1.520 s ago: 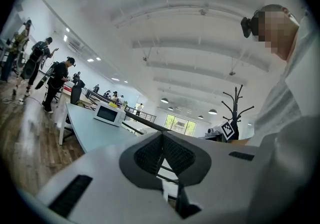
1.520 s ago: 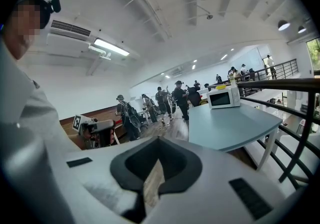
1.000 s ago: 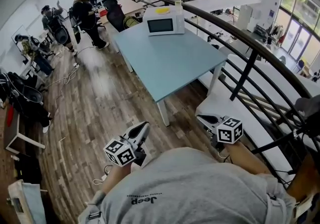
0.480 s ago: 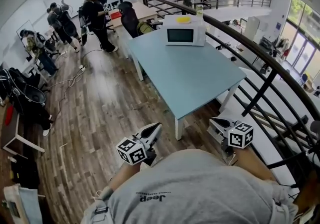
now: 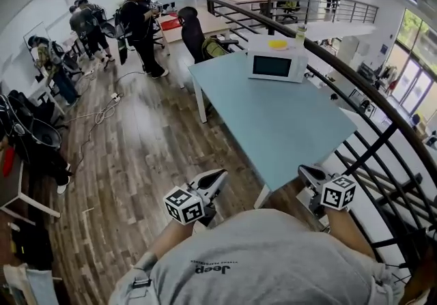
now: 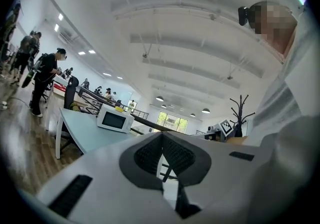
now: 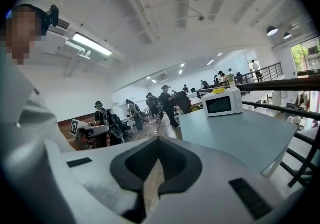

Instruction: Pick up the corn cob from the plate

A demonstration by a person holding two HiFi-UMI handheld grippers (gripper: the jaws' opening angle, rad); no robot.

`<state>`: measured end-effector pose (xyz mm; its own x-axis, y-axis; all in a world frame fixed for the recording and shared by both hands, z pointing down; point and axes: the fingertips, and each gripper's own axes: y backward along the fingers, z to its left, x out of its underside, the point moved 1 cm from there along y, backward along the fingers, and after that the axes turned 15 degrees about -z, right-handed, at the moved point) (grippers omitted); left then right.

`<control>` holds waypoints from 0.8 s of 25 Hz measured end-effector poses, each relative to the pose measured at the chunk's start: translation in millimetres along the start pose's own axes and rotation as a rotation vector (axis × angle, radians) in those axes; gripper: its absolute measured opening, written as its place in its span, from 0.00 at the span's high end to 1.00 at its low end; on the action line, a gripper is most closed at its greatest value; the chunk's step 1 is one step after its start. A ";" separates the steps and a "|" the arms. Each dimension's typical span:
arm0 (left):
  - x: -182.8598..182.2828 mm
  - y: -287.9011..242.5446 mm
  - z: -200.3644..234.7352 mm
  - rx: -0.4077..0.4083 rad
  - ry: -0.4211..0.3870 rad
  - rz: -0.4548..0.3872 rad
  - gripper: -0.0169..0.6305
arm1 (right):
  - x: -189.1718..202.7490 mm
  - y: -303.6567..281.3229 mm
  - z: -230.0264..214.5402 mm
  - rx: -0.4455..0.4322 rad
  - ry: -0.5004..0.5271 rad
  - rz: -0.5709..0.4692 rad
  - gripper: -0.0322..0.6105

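Note:
A yellow thing lies on top of the white microwave at the far end of the blue-grey table; I cannot tell if it is the corn cob or a plate. The same yellow thing and the microwave also show in the right gripper view. My left gripper is held low in front of my body, short of the table's near corner, shut and empty. The right gripper hangs by the table's near right edge, shut with nothing in it. In the left gripper view the left gripper points level toward the microwave.
A dark metal railing runs along the table's right side. A bottle stands behind the microwave. Several people stand among desks and chairs at the back left. Cables lie on the wooden floor.
I have walked toward the table: it and the microwave now look nearer and sit further right in the head view. Both grippers travelled forward with me, still shut.

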<state>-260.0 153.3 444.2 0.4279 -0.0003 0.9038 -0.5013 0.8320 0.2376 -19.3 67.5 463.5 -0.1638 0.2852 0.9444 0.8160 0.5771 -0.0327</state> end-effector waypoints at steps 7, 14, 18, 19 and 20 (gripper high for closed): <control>-8.8 -6.6 58.6 0.008 0.036 -0.009 0.95 | -5.1 -48.4 -10.4 0.053 0.017 0.022 0.94; -2.0 -3.0 91.6 -0.024 0.070 0.001 0.95 | -1.8 -67.9 -29.3 0.095 0.015 0.052 0.94; -1.1 -15.7 98.5 -0.032 0.077 0.007 0.95 | -3.4 -73.9 -43.1 0.092 0.012 0.067 0.94; -1.4 -20.9 98.6 -0.032 0.074 0.006 0.95 | -4.9 -75.7 -48.6 0.091 0.010 0.068 0.94; -1.7 -26.7 98.7 -0.032 0.070 0.005 0.95 | -7.1 -78.2 -54.6 0.088 0.009 0.069 0.94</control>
<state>-321.6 76.3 471.4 0.4776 0.0416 0.8776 -0.4797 0.8492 0.2208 -51.7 -21.4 477.2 -0.1034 0.3196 0.9419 0.7734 0.6213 -0.1259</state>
